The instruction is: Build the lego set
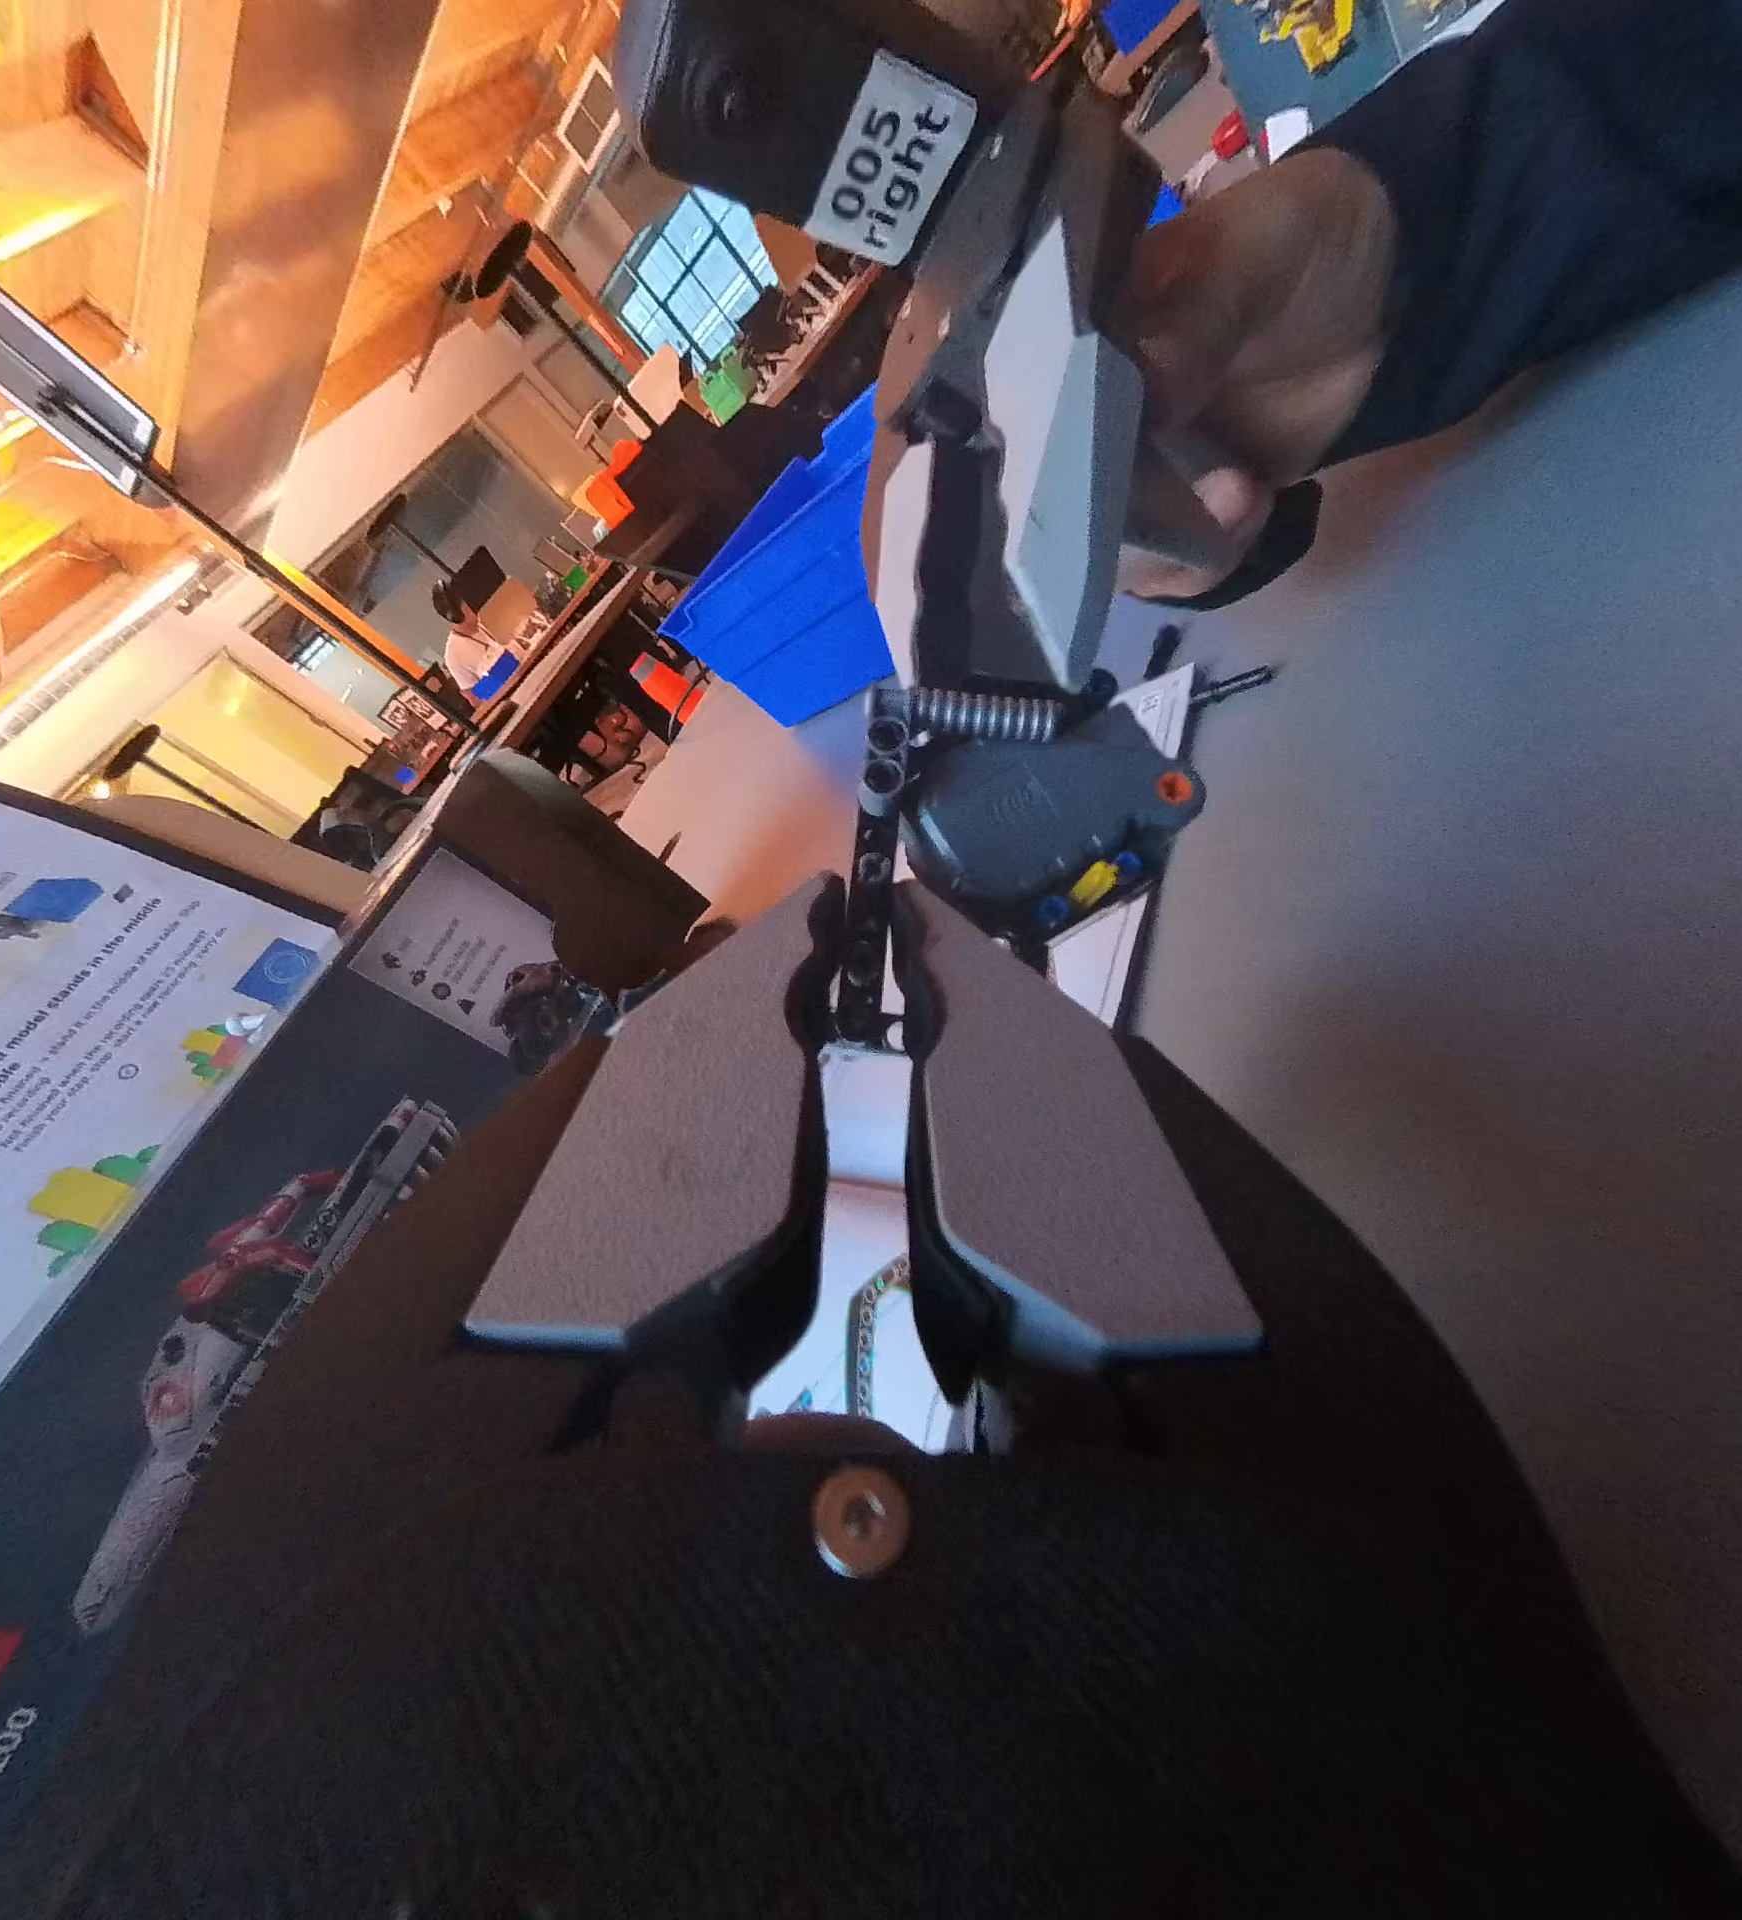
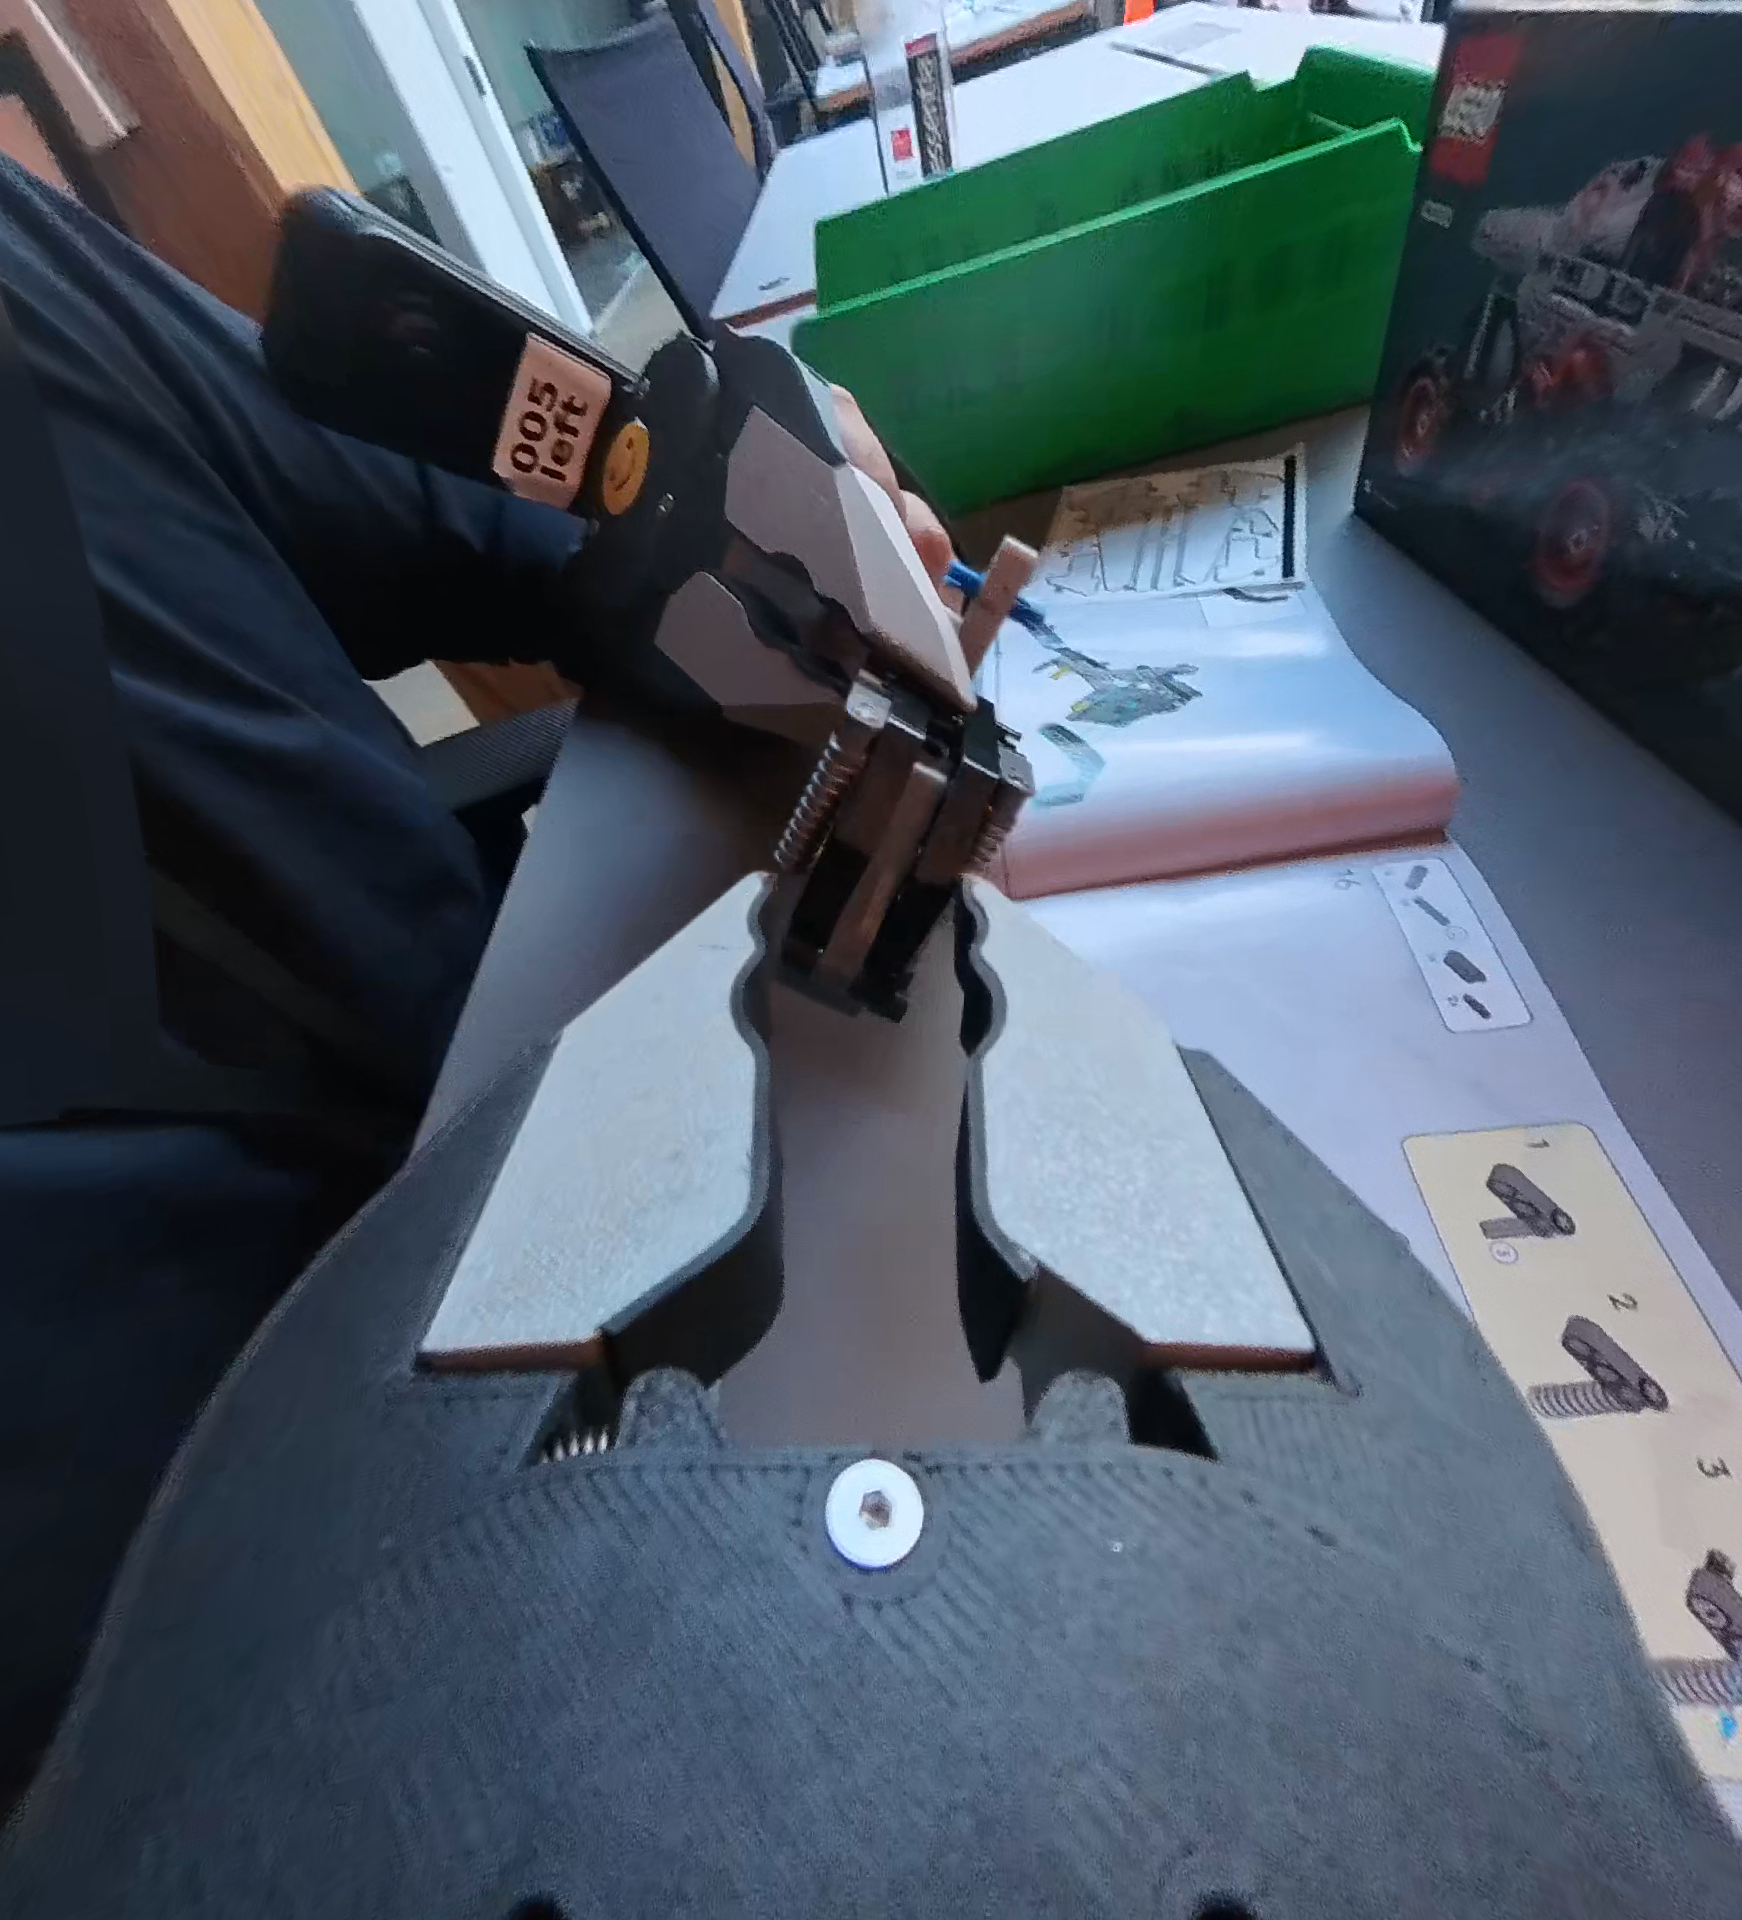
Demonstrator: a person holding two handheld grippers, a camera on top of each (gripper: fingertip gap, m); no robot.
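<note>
Black ribbed tool [image 2: 862,966], grey fingers [image 2: 638,1143], navy sleeve [image 2: 254,582].

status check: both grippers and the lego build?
Left gripper shut on the lego assembly. Right gripper around its other end, grip unclear. Assembly held above the table; nothing in the way.

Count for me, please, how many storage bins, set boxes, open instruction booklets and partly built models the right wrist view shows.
green storage bin: 1
set box: 1
open instruction booklet: 1
partly built model: 1
Total: 4
</note>
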